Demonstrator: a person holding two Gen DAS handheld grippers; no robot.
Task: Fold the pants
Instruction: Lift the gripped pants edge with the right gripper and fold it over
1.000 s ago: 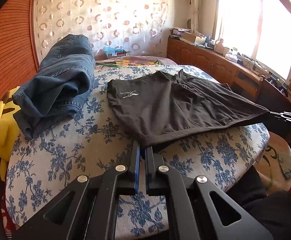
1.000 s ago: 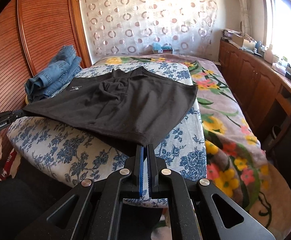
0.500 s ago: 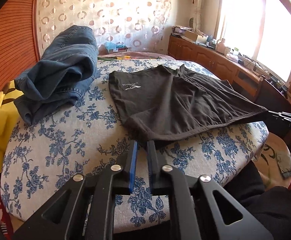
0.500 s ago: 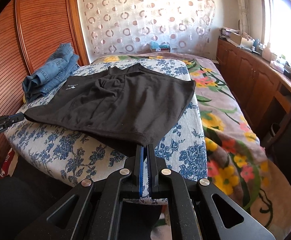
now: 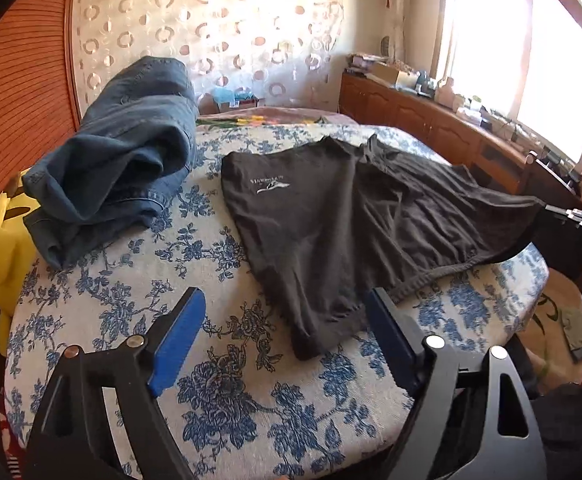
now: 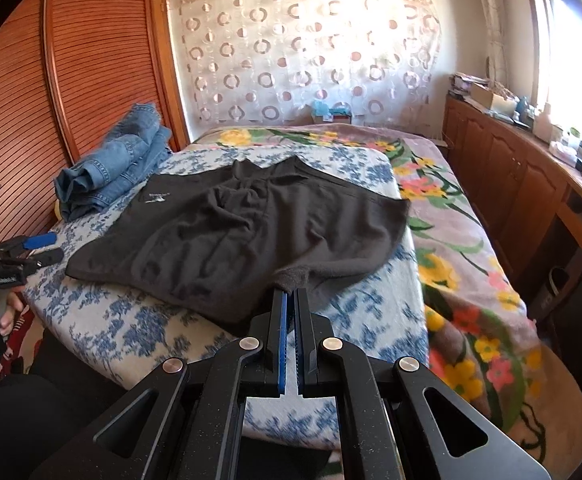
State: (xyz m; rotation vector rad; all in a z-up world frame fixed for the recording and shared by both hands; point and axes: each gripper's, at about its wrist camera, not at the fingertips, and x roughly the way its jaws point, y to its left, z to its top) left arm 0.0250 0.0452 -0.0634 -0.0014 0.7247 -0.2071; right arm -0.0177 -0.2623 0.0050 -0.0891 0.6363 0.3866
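Denim jeans [image 5: 119, 160] heaped at far left, set aside on floral-covered bench [image 5: 211, 392]. Left tool [image 5: 283, 320] spread wide, low over bench, near corner of black shorts [image 5: 351, 216] lying flat mid-bench. Right tool [image 6: 290, 304] pinched tight on opposite waistband corner, level, likely tensioning cloth for folding.

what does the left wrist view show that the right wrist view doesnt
Only the left wrist view shows the yellow plush tucked behind the folded jeans, and the left gripper up close, jaws wide apart around the near corner of the black shorts.

Only the right wrist view shows the right gripper pinching the shorts' edge, and the floral blanket running down the bed's right side.

Both show the shorts spread on the blue-flowered cover, the jeans, the circle-patterned curtain and the wooden cabinets.
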